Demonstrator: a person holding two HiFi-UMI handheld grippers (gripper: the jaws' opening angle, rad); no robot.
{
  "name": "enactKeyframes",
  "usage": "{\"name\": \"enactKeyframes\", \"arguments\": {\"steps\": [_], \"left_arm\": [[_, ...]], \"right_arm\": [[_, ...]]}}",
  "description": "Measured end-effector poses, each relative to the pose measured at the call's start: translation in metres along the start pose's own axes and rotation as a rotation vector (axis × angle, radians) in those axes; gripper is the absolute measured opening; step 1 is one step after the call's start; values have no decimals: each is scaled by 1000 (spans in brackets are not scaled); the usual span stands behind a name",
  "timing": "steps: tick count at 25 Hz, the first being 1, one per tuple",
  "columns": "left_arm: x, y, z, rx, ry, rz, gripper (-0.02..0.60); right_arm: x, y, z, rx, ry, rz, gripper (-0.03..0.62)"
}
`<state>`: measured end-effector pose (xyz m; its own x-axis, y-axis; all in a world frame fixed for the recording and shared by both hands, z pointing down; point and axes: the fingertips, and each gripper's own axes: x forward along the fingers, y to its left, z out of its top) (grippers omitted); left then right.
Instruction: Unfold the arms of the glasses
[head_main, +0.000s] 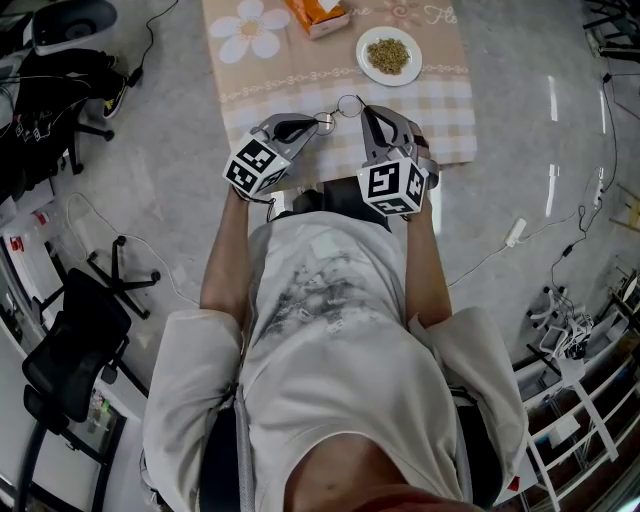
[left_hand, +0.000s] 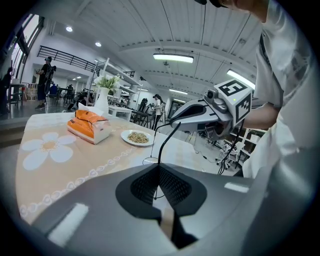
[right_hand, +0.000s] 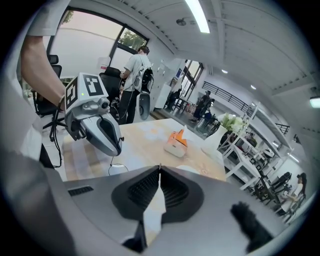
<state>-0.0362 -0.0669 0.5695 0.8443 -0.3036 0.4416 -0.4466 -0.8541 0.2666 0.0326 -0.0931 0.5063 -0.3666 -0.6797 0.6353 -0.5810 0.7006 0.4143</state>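
Glasses (head_main: 338, 112) span crosswise between the left gripper (head_main: 317, 123) and right gripper (head_main: 366, 109), both clamped on them.

My head view hangs above the person (head_main: 330, 330) and looks steeply down past the chest to the tabletop (head_main: 300, 80) edge, from well back. The left tool (left_hand: 159, 167) view sits close behind its own jaws, facing across the tabletop at the right tool (left_hand: 173, 120); the right tool view faces back the other way. All three share the box (head_main: 318, 15).
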Motion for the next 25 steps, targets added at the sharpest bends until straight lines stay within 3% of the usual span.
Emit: {"name": "enactKeyframes", "arguments": {"steps": [25], "left_arm": [[-4, 4, 0, -3, -5, 18, 6]], "right_arm": [[-7, -16, -17, 54, 29, -44, 23]]}}
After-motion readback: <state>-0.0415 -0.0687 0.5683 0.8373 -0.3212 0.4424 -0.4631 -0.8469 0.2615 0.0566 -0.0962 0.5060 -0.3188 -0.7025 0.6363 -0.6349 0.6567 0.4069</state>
